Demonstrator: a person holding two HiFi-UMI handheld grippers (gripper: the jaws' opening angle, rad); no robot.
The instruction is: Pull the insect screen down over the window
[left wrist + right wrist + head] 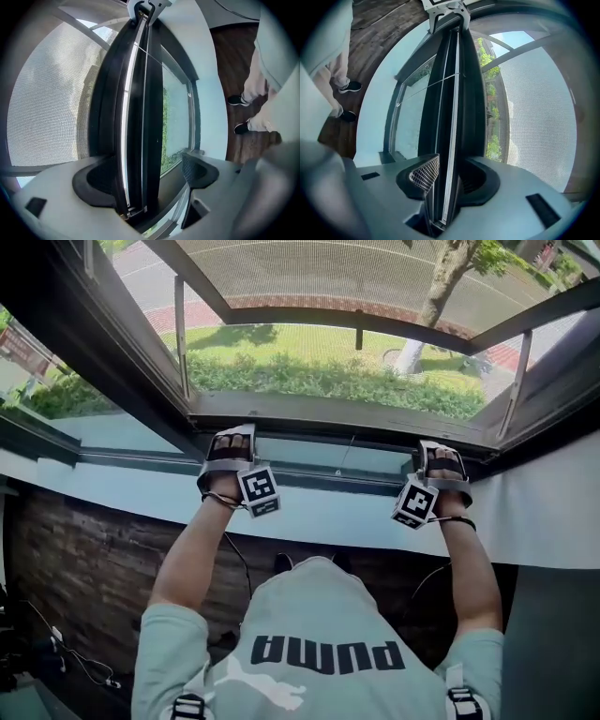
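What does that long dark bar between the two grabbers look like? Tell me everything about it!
The dark bar is long and straight and looks like painted metal, with thin pale strips running along it. It lies level across the bottom of the window opening, above the pale sill, with grey mesh on its outdoor side. The right gripper pinches it between both pads. The left gripper straddles it, one pad standing apart.

text: PUMA | on: person's shirt (323,652) | reads upside down, head view
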